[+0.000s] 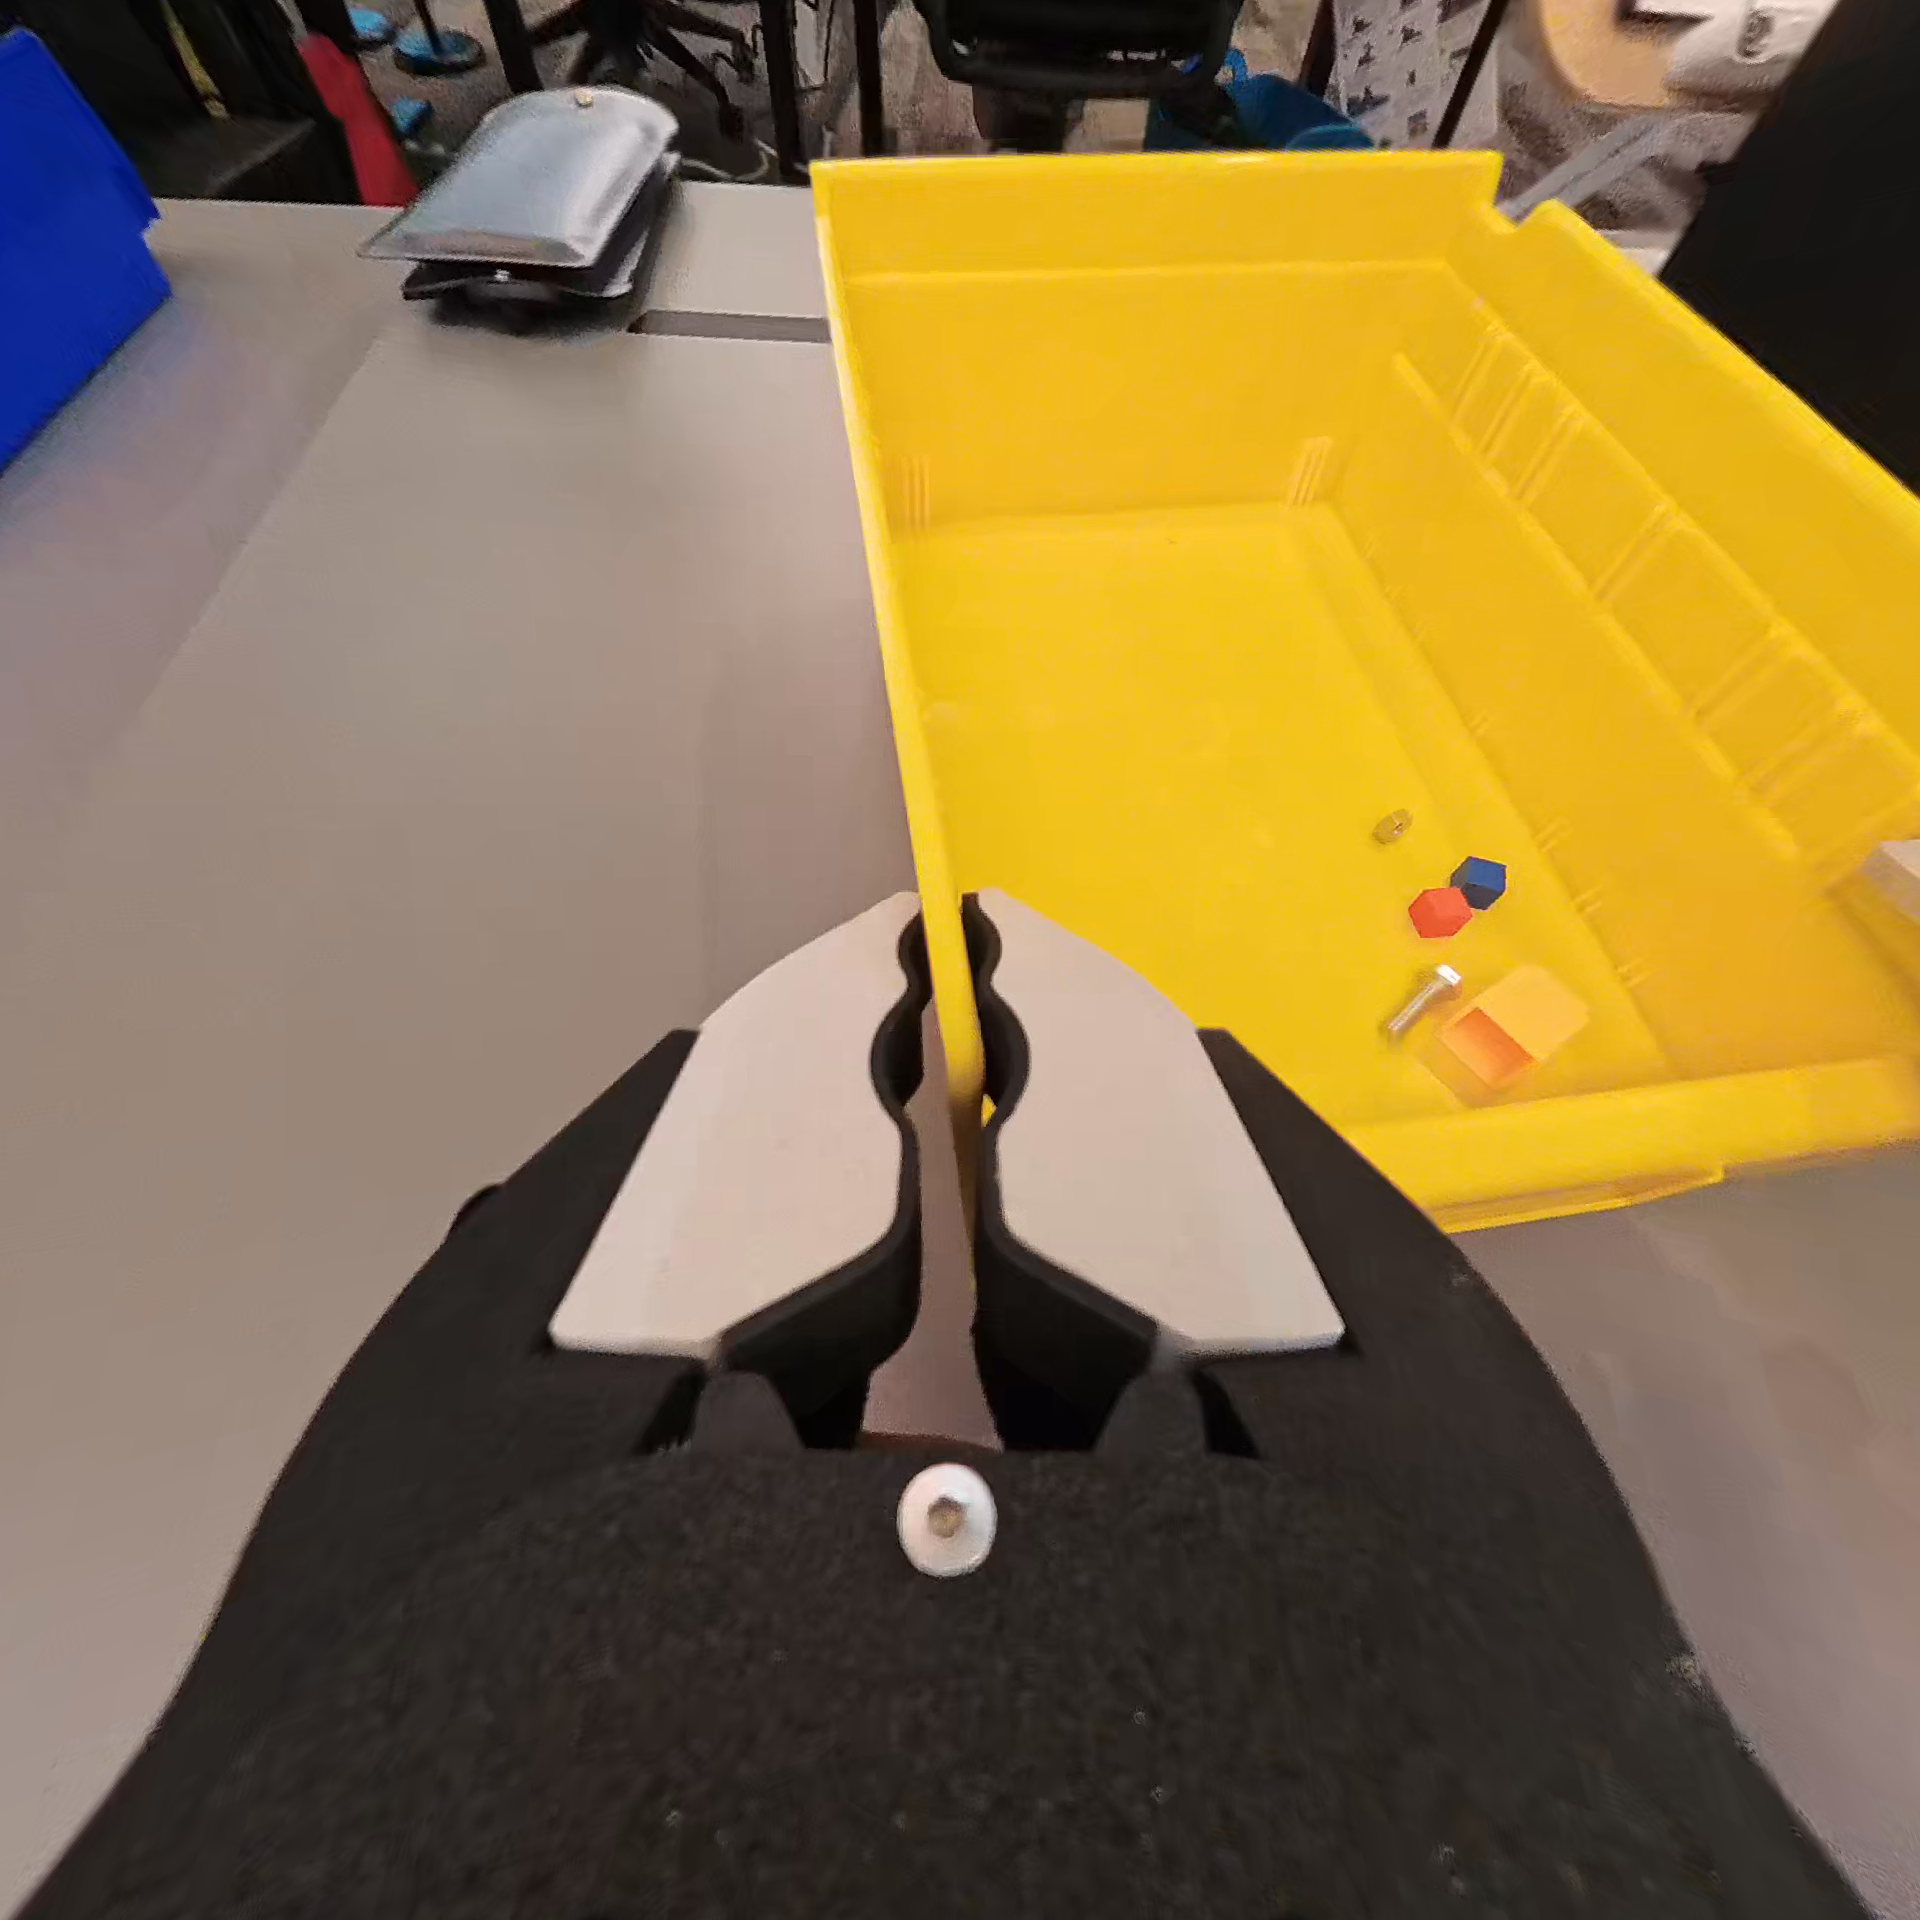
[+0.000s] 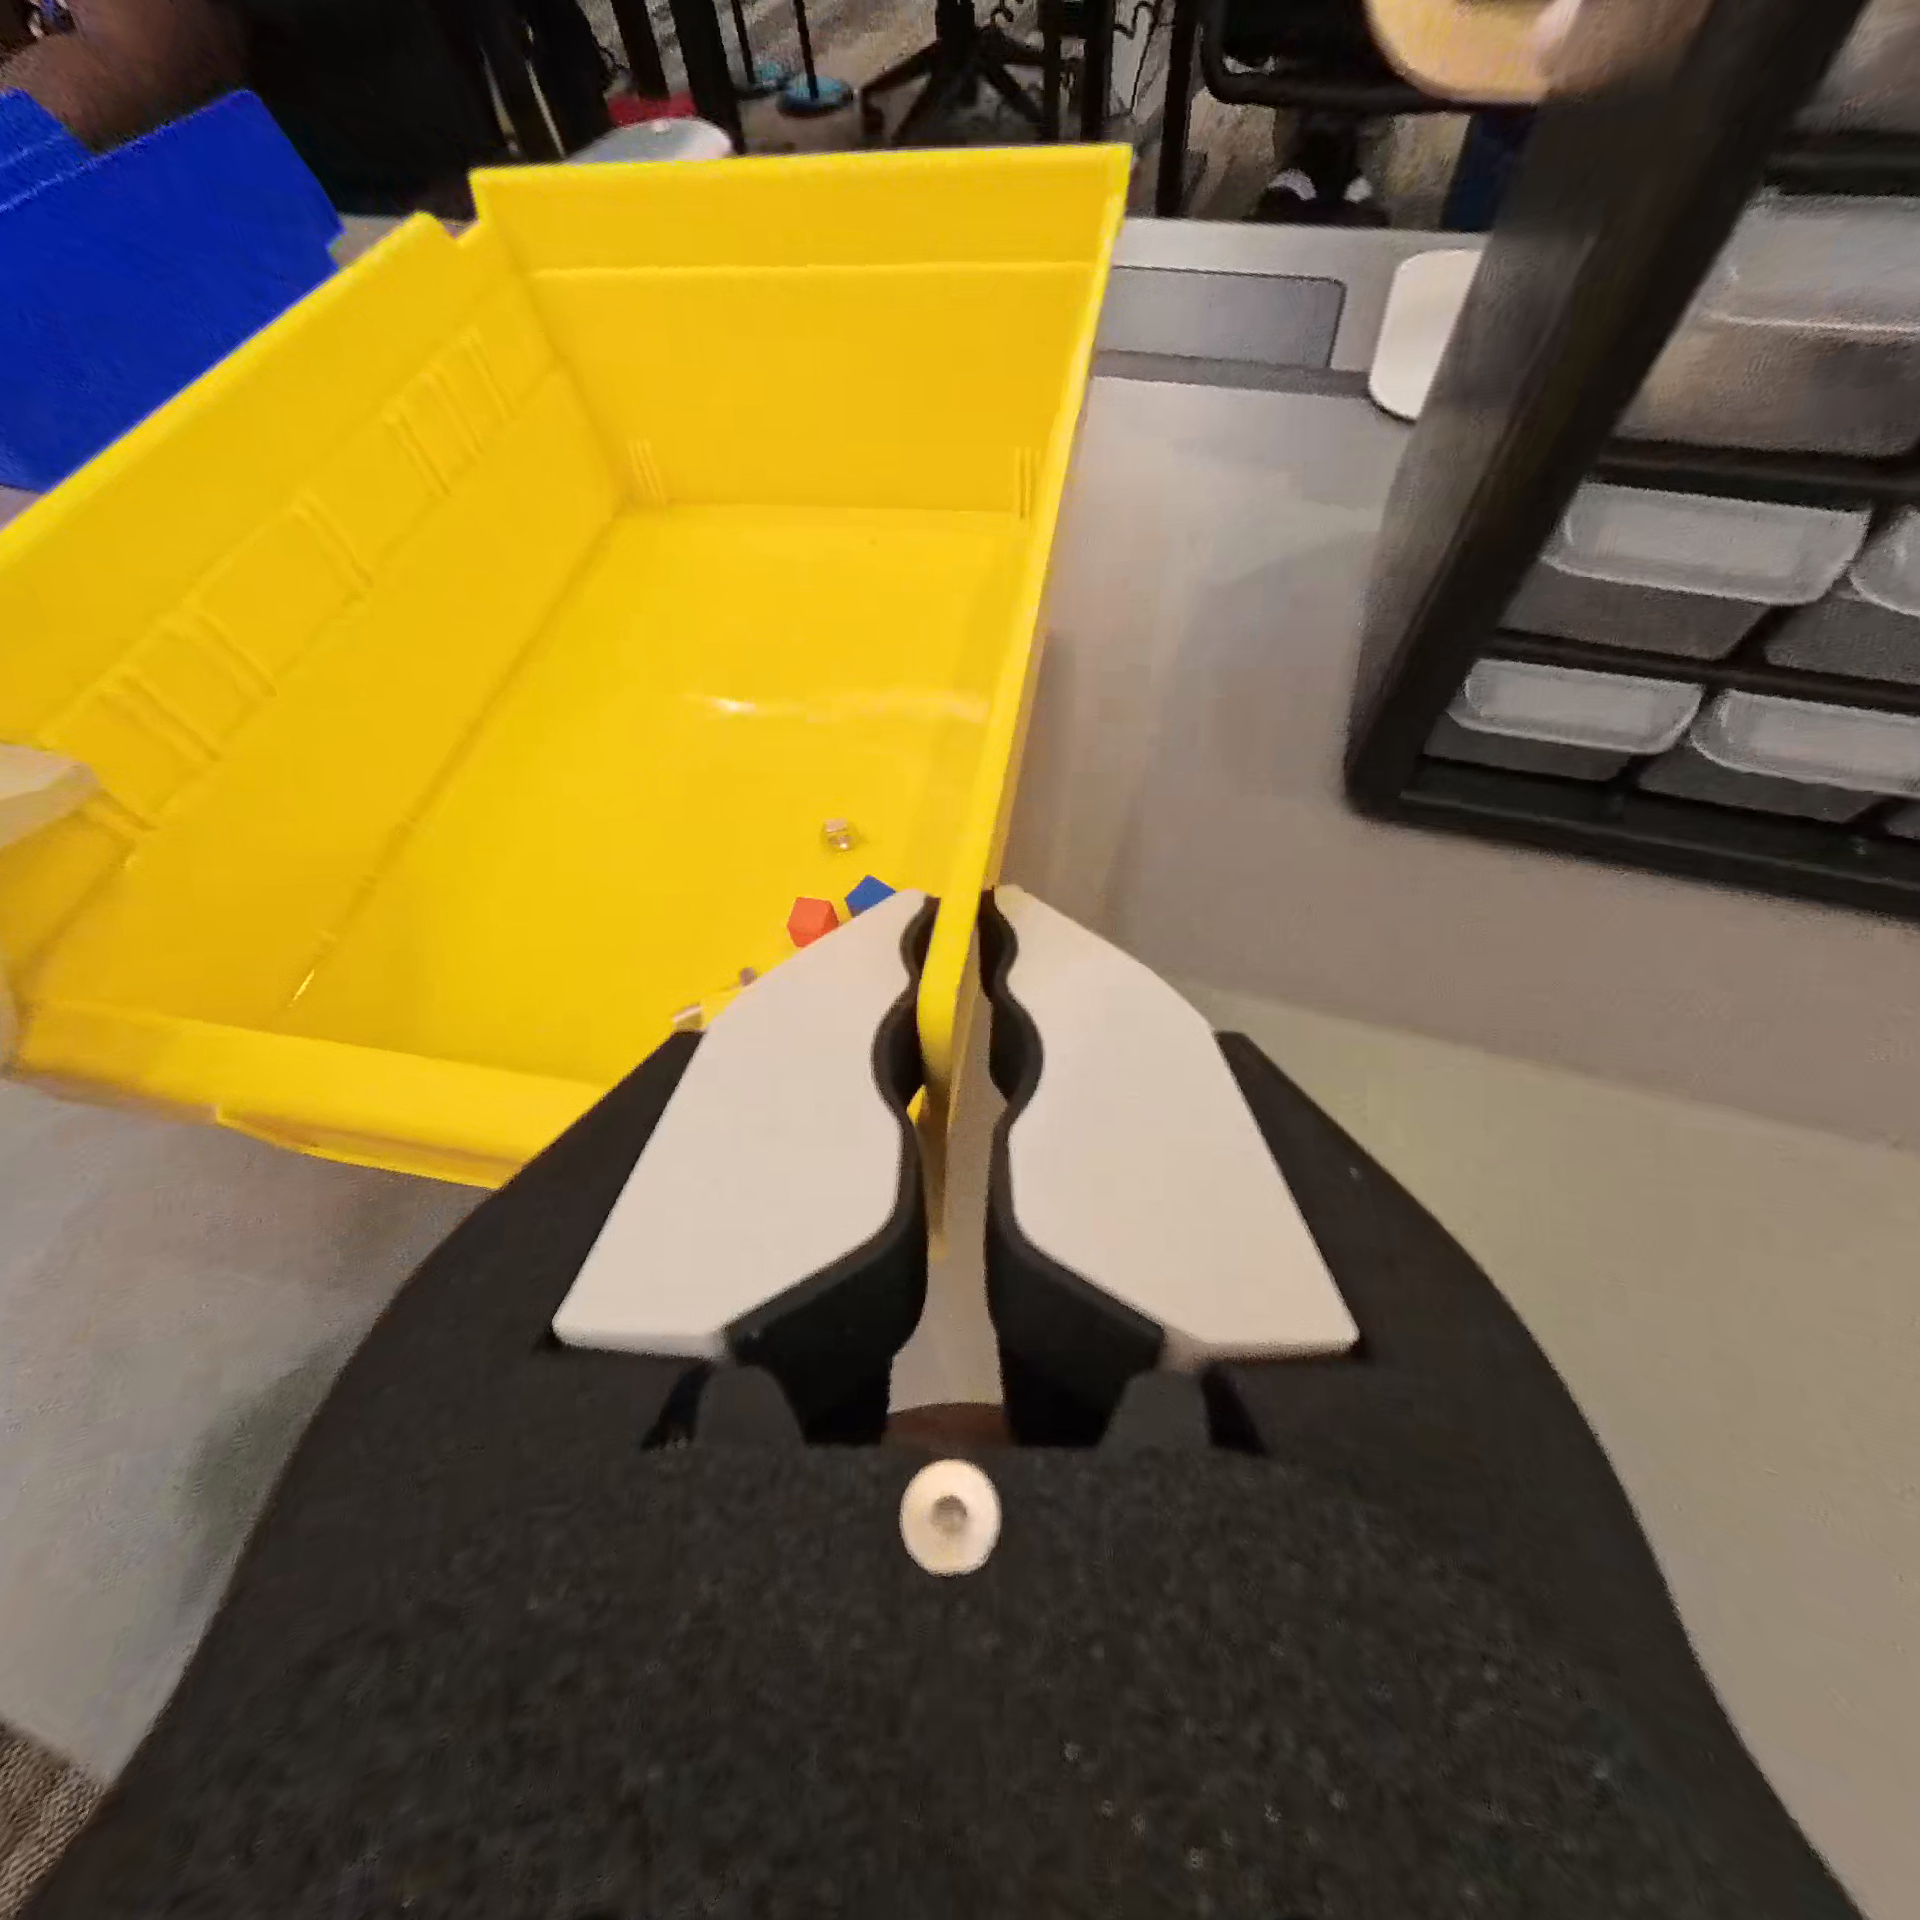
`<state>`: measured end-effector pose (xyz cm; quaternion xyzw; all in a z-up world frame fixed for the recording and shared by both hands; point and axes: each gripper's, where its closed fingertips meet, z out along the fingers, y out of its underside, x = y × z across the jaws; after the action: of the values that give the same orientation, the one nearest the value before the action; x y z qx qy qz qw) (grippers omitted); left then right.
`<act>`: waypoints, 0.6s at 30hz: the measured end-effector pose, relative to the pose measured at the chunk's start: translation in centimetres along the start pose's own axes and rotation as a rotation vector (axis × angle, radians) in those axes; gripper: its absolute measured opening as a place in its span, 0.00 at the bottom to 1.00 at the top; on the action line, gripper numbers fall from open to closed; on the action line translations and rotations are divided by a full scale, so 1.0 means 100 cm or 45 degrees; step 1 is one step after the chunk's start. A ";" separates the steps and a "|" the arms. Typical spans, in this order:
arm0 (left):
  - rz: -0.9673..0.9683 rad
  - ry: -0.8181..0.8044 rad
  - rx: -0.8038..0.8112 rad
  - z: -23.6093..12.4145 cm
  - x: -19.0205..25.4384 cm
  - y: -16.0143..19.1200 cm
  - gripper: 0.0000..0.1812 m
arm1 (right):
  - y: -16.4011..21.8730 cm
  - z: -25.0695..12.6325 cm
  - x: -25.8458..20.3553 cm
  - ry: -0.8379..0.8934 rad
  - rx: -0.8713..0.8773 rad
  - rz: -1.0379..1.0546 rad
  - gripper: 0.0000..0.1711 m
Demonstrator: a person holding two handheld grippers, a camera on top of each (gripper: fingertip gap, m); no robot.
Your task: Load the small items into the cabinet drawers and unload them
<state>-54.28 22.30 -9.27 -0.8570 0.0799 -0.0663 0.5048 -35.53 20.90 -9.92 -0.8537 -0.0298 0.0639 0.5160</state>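
The left gripper (image 1: 943, 909) and right gripper (image 2: 958, 902) each pinch a side wall of the glossy yellow bin (image 1: 1174, 436). Inside it lie two small cubes (image 1: 1439, 912), a steel bolt (image 1: 1421, 1000) and an orange block (image 1: 1512, 1029). Only the right view shows the cabinet (image 2: 1704, 623) with translucent drawers beside the bin.

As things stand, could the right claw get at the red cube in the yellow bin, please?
Probably not yet. The right claw is shut on the yellow bin, clamping its side wall, so it is occupied. The red cube lies uncovered on the bin floor just inside that wall, so once the claw lets go the way looks free.
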 end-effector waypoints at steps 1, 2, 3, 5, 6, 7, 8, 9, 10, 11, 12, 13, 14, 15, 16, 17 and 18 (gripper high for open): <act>-0.009 0.018 -0.013 0.011 -0.006 -0.003 0.02 | -0.002 0.009 -0.002 0.014 -0.010 -0.003 0.04; -0.007 0.034 -0.031 0.021 -0.010 -0.005 0.02 | -0.002 0.018 -0.003 0.025 -0.031 0.002 0.04; 0.006 0.050 -0.056 0.031 -0.014 -0.005 0.02 | -0.001 0.026 -0.004 0.029 -0.054 0.019 0.04; 0.011 0.072 -0.093 0.048 -0.020 -0.003 0.02 | 0.005 0.038 -0.005 0.019 -0.072 0.015 0.05; 0.003 0.068 -0.106 0.054 -0.022 -0.001 0.02 | 0.008 0.043 -0.006 0.015 -0.072 -0.020 0.06; 0.001 0.055 -0.129 0.060 -0.024 0.002 0.03 | 0.012 0.046 -0.008 0.007 -0.078 -0.058 0.07; -0.003 0.042 -0.119 0.063 -0.026 0.001 0.02 | 0.008 0.045 -0.010 -0.017 -0.023 -0.083 0.08; -0.013 0.040 -0.120 0.064 -0.027 0.001 0.03 | 0.011 0.044 -0.011 -0.050 -0.030 -0.101 0.09; -0.037 0.051 -0.128 0.063 -0.026 0.001 0.03 | 0.011 0.040 -0.012 -0.105 -0.034 -0.115 0.11; -0.065 0.064 -0.139 0.060 -0.025 0.000 0.03 | 0.009 0.032 -0.010 -0.149 -0.018 -0.112 0.11; -0.088 0.053 -0.138 0.053 -0.024 -0.001 0.11 | 0.004 0.020 -0.006 -0.204 0.031 -0.102 0.15; -0.101 0.031 -0.114 0.043 -0.023 -0.006 0.19 | -0.001 0.004 -0.002 -0.267 0.080 -0.093 0.18; -0.098 0.008 -0.070 0.029 -0.021 -0.014 0.24 | -0.003 -0.013 0.004 -0.352 0.112 -0.097 0.18; -0.083 -0.019 -0.013 0.012 -0.018 -0.022 0.29 | -0.002 -0.033 0.008 -0.453 0.129 -0.116 0.18; -0.059 -0.040 0.051 -0.007 -0.012 -0.031 0.34 | 0.002 -0.053 0.016 -0.540 0.129 -0.147 0.20; -0.034 -0.041 0.109 -0.026 -0.002 -0.037 0.37 | 0.007 -0.072 0.031 -0.586 0.128 -0.177 0.22; -0.015 -0.021 0.155 -0.044 0.013 -0.041 0.36 | 0.011 -0.090 0.052 -0.600 0.141 -0.201 0.22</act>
<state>-53.55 20.25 -3.54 -0.8256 0.0664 -0.0670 0.5563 -29.17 13.04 -7.18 -0.7808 -0.2124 0.2221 0.5440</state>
